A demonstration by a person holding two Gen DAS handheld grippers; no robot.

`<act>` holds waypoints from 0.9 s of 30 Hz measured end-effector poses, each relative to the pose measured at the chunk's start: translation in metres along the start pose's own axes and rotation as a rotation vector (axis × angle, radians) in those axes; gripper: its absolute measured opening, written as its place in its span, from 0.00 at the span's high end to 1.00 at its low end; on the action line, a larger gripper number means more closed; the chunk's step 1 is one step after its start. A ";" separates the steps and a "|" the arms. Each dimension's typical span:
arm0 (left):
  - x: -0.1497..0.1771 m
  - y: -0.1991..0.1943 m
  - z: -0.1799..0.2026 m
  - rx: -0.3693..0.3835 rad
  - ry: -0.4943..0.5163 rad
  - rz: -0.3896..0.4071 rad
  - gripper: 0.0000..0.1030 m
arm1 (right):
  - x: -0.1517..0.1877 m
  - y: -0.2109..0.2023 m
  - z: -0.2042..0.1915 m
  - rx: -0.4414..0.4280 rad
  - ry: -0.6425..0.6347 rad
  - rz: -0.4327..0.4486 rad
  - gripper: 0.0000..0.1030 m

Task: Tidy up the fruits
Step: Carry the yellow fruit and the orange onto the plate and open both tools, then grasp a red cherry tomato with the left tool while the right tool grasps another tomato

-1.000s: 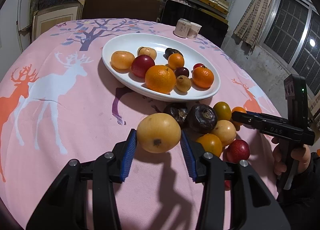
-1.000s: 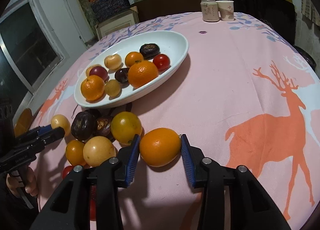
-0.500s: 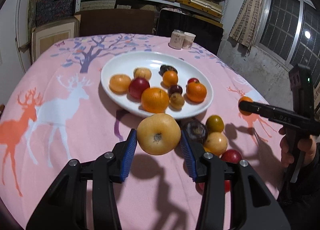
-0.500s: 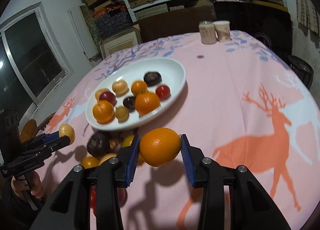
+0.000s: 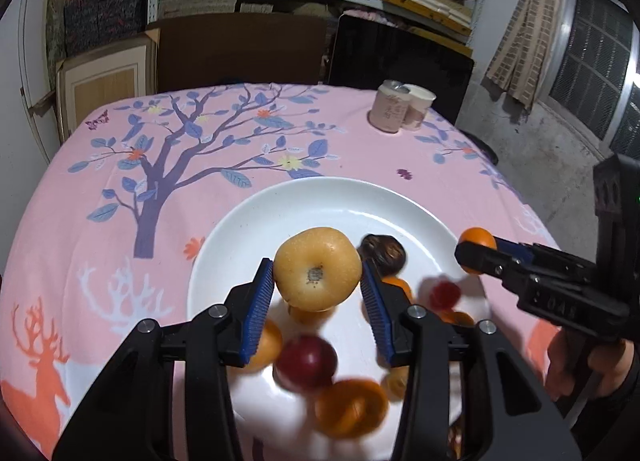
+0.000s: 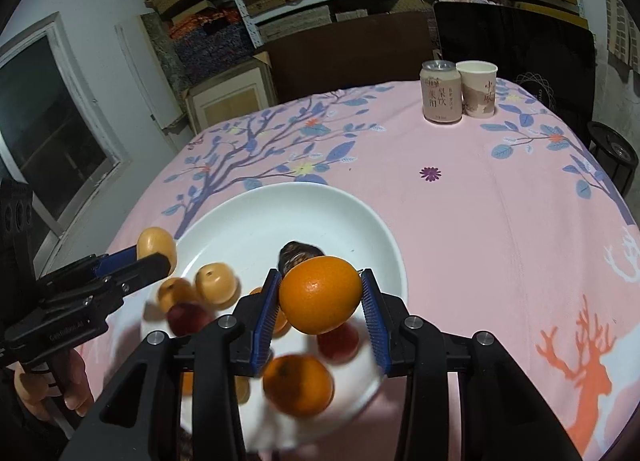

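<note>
- Left gripper (image 5: 318, 297): jaws clamped across the widest girth of a yellow pear-like fruit (image 5: 317, 269), blossom end facing the camera, held above the near half of the white plate (image 5: 248, 229).
- Right gripper (image 6: 320, 303): jaws closed on an orange (image 6: 320, 295) at its middle, likewise hanging over the plate, just in front of a dark wrinkled fruit (image 6: 298, 255) lying there.
- Handling, as a judgement: both round, firm and moderately heavy; smooth skins likely to roll or squirt out if pinched off-centre, so a hold across the equator, as now, looks right. Yellow fruit probably bruises under hard pressure; orange peel gives a little and forgives more.
- Set-down: best lowered until touching the plate before letting go, since round fruit dropped from height would roll and knock its neighbours.
- Crowding: near part of the plate already carries a red plum-like fruit (image 5: 306, 361), several oranges (image 5: 352, 407) and small yellow fruits (image 6: 216, 283), blurred in both views; the bare far half of the plate offers clearer room.
- Two grippers close together over the same plate; risk of bumping each other.
- Further off, well apart from the plate: a drink can (image 6: 441, 91) and a paper cup (image 6: 478, 89) side by side on the pink deer-print surface (image 6: 500, 221), not in the way.
</note>
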State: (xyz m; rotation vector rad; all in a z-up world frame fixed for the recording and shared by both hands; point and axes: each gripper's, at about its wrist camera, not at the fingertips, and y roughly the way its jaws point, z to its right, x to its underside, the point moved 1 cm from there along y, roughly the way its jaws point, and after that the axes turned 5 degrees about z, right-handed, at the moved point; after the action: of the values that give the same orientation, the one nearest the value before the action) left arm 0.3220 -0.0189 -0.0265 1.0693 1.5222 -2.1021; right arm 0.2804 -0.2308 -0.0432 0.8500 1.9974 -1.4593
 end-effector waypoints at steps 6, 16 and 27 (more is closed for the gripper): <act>-0.006 0.045 -0.012 -0.032 -0.038 -0.072 0.58 | -0.003 0.019 0.004 -0.030 0.027 -0.015 0.49; 0.010 -0.015 -0.017 0.004 -0.081 0.027 0.31 | 0.013 -0.034 -0.002 -0.058 0.031 0.060 0.43; 0.115 -0.094 0.034 0.048 0.069 -0.008 0.28 | 0.093 -0.096 0.002 -0.086 0.047 0.015 0.41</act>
State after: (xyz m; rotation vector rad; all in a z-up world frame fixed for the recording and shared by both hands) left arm 0.1725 0.0032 -0.0432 1.1665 1.5164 -2.1376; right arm 0.1474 -0.2372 -0.0506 0.8682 2.0680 -1.3470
